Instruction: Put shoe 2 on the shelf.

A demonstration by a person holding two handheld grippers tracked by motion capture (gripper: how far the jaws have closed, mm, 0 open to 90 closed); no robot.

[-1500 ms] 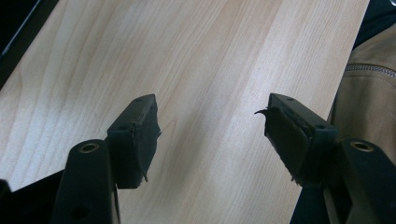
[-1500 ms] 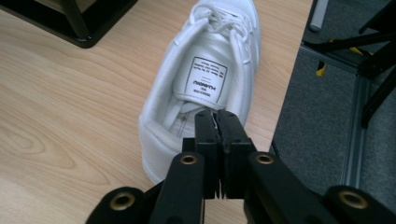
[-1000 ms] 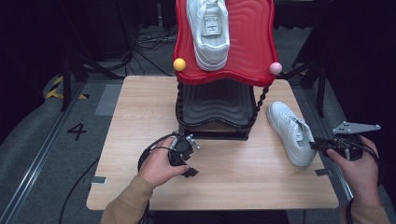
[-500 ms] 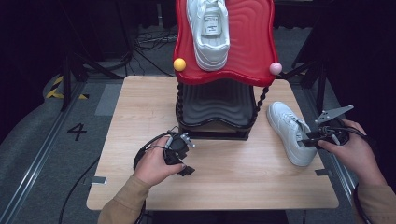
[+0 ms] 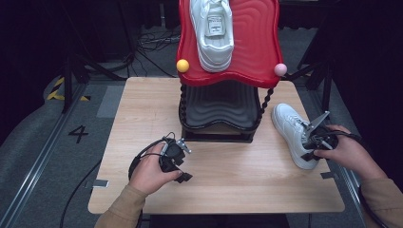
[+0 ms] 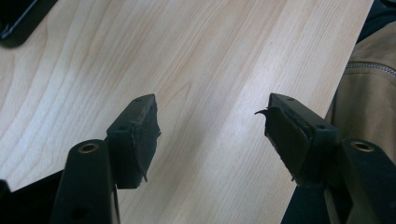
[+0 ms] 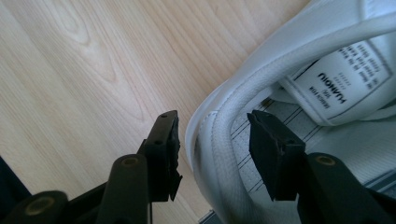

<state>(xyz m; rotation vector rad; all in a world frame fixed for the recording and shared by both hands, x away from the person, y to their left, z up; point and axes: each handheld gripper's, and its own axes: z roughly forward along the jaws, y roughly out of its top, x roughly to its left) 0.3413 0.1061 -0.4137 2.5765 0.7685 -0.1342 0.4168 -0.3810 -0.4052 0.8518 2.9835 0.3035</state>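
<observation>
A white sneaker [image 5: 290, 127] lies on the wooden table [image 5: 142, 109] to the right of the rack. My right gripper [image 5: 311, 142] is at its heel. In the right gripper view the gripper [image 7: 212, 135] straddles the padded heel collar [image 7: 210, 154], one jaw outside the shoe and one inside. Its jaws have just been opening, and the pads stand off the collar. A second white sneaker [image 5: 213, 31] rests on the red top shelf [image 5: 256, 47]. My left gripper [image 5: 183, 161] sits low over the table's front, open, with bare wood between its jaws [image 6: 212, 126].
The rack has a black wavy lower shelf [image 5: 218, 107] under the red one, with a yellow ball [image 5: 182, 65] and a pink ball [image 5: 280, 69] at the front corners. A cable loops beside my left hand [image 5: 142, 159]. The table's right edge runs close behind the sneaker.
My right hand has moved left and down to the sneaker's heel, and its jaws now stand around the collar. The left hand has hardly moved.
</observation>
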